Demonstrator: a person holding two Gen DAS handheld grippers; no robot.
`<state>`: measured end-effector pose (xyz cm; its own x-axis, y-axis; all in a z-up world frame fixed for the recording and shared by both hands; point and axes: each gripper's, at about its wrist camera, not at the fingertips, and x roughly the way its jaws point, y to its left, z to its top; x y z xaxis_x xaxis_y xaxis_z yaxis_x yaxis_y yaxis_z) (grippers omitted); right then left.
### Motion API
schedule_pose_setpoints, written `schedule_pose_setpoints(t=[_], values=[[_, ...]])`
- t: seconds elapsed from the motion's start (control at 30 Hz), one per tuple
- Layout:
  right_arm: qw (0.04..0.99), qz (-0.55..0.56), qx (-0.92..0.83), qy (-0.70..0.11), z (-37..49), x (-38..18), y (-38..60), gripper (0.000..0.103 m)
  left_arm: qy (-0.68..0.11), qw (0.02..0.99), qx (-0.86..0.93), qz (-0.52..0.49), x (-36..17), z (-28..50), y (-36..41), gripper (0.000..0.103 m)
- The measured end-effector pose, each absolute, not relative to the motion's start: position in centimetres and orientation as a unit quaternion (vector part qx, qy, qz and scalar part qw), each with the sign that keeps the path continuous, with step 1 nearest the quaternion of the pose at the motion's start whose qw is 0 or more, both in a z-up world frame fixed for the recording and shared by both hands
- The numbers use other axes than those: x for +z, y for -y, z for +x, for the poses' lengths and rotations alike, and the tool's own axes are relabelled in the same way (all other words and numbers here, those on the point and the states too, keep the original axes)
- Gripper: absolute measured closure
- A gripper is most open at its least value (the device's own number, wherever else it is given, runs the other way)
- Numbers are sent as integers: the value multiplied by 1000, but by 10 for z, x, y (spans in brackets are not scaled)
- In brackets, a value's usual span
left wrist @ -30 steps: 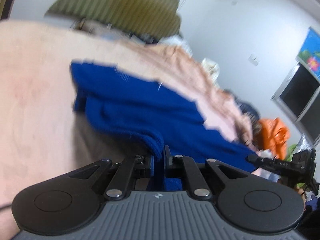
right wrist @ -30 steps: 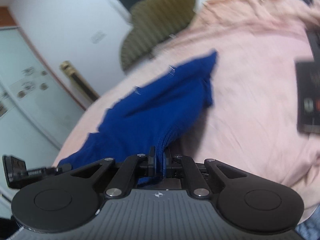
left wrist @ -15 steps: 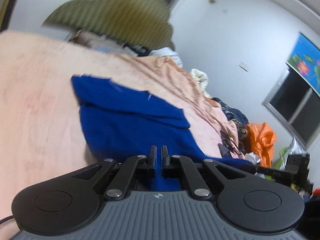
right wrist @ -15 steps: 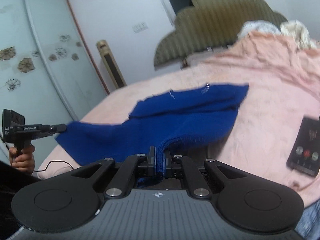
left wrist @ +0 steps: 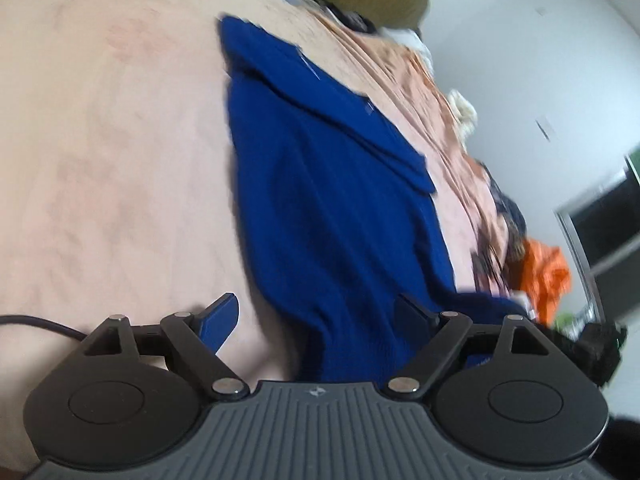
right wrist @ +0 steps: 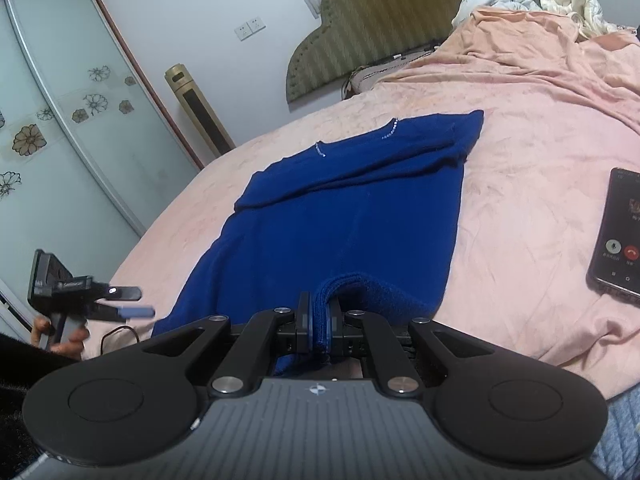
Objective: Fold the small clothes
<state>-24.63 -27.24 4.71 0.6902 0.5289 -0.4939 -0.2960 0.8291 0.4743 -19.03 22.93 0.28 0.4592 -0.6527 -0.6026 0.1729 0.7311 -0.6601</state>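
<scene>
Fabric of the blue sweater (right wrist: 352,216) lies flat on the bed's pink sheet (right wrist: 532,208). My left tool (left wrist: 316,316) has just been opening; its jaws stand apart, clear of the cloth. My right tool (right wrist: 318,320) is clamped on the sweater's near hem. A phone (right wrist: 618,232) lies further right.
</scene>
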Motion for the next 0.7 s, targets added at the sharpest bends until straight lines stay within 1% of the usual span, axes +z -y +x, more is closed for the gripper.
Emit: schedule_pose_setpoints(t=[0.13,0.17,0.2,0.23,0.27,0.33,0.53,0.6,0.7], values=[[900,184,235,-318,-250,45,271,93,-467,793,-293,-259,-9,-191,-209,19],[900,185,236,-317,-251,45,272,93,-471,788,-303,-255,-11,-190,-203,26],[900,186,235,-317,-251,44,272,93,-476,784,-310,-251,-14,-189,-197,66],[900,188,235,-316,-251,43,274,93,-488,777,-313,-244,-17,-187,-191,90],[900,191,233,-315,-252,41,275,93,-496,776,-310,-236,-19,-186,-187,94],[901,195,226,-315,-253,38,278,93,-491,779,-314,-231,-14,-191,-188,98],[907,174,225,-310,-268,47,285,93,-421,823,-310,-223,42,-218,-221,98],[907,168,228,-313,-270,48,286,93,-414,831,-298,-222,49,-214,-223,98],[899,186,230,-322,-260,41,288,93,-409,829,-296,-241,52,-201,-220,98]])
